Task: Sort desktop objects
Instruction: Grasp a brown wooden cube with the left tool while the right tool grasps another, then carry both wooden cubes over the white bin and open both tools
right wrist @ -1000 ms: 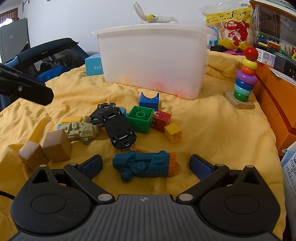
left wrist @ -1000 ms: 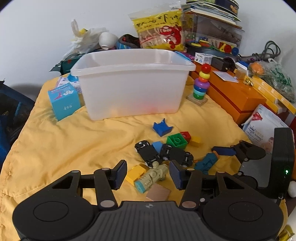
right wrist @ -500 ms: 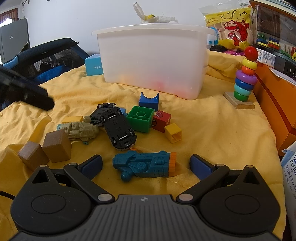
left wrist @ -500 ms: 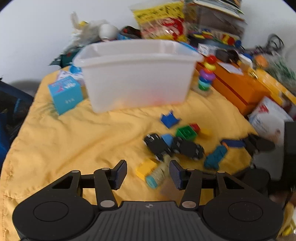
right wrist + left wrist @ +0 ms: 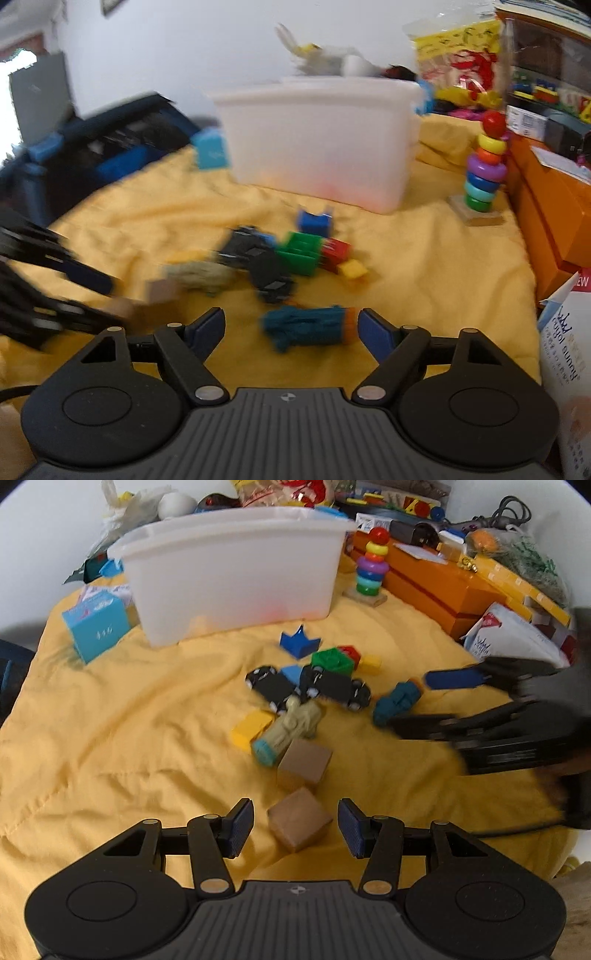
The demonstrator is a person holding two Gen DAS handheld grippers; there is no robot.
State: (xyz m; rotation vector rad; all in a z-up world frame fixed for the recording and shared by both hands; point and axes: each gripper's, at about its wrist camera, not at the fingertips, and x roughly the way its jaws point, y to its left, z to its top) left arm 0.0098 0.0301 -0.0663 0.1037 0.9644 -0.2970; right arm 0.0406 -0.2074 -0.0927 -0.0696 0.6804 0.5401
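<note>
Where toys scatter, two wooden cubes (image 5: 301, 794) lie.

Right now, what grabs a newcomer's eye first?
The big white bin at the back of the yellow cloth, with a scatter of small toys in front of it. Nearer, a wooden block sits between the open left gripper fingers.

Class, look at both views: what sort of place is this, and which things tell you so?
Probably a home play or storage corner, not a workshop: toys lie on a yellow cloth beside a white plastic bin, with a ring-stacking toy and a snack bag behind.
</note>
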